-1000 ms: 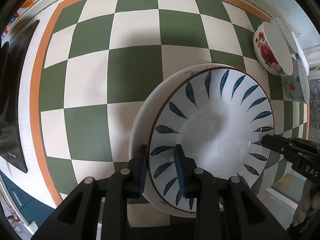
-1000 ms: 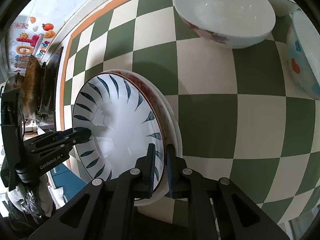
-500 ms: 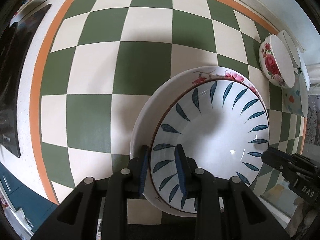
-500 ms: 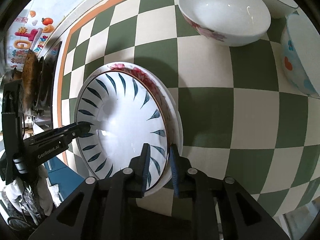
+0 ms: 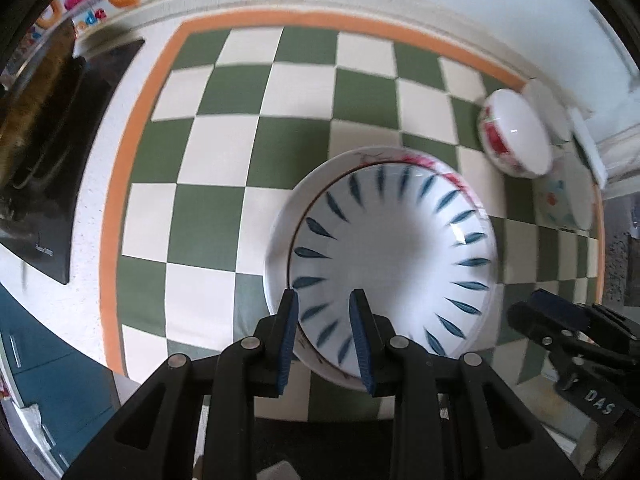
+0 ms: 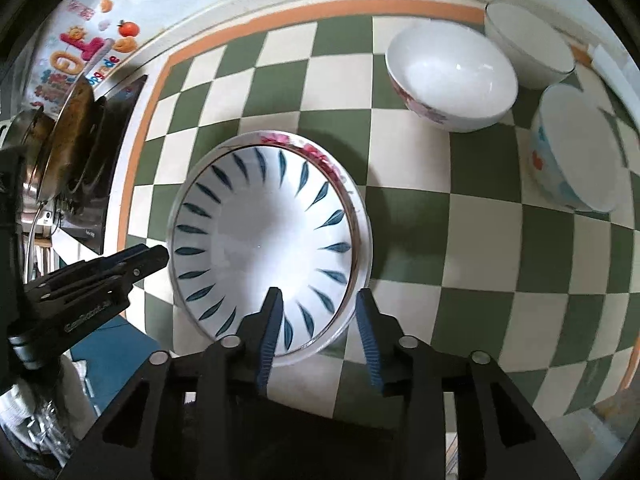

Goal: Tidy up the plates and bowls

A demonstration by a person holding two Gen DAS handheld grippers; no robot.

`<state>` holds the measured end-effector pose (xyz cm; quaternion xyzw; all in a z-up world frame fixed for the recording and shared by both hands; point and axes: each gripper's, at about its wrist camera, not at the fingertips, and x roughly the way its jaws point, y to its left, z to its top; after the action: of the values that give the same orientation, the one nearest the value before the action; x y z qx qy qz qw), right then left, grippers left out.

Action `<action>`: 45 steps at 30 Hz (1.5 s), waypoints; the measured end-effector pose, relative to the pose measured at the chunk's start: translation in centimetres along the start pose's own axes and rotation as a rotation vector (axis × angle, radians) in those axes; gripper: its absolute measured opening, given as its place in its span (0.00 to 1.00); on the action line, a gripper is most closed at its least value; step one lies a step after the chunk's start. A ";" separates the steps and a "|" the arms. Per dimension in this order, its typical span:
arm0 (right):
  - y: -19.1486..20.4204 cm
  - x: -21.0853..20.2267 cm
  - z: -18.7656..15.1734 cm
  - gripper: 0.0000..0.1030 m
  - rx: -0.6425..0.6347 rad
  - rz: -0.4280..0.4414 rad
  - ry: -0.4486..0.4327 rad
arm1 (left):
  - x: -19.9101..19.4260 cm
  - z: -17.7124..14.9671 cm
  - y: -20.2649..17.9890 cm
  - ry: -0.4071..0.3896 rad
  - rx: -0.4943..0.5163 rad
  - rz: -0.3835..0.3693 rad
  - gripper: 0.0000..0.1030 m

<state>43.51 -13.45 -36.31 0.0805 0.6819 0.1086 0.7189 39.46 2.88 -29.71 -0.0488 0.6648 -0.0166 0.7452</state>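
A white plate with blue leaf marks lies stacked on a flowered plate on the green checked mat; both show in the right wrist view, the blue-leaf plate over the flowered plate. My left gripper is open with its fingers either side of the stack's near rim. My right gripper is open around the opposite rim. Neither gripper is clamped on the plates.
A white bowl with red flowers, a plain white bowl and a bowl with coloured spots stand at the mat's far right. A black hob with a pan is on the left. The counter edge is near me.
Both grippers have opened and let go of the stack's rim. The stacked plates now rest on the mat. Both cameras have pulled back.
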 end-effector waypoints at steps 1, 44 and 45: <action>0.3 -0.6 -0.4 0.45 -0.003 -0.001 -0.015 | -0.8 -0.4 -0.1 -0.018 0.009 0.001 0.24; 1.9 -15.6 -12.1 0.94 0.113 0.082 -0.379 | -12.6 -6.3 -2.3 -0.292 0.061 -0.027 0.91; 0.2 -15.2 -11.1 0.94 0.142 0.098 -0.376 | -11.8 -4.8 -3.3 -0.282 0.057 -0.026 0.91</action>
<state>31.74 -17.64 -22.24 0.1831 0.5370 0.0783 0.8197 33.43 0.46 -18.29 -0.0381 0.5520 -0.0382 0.8321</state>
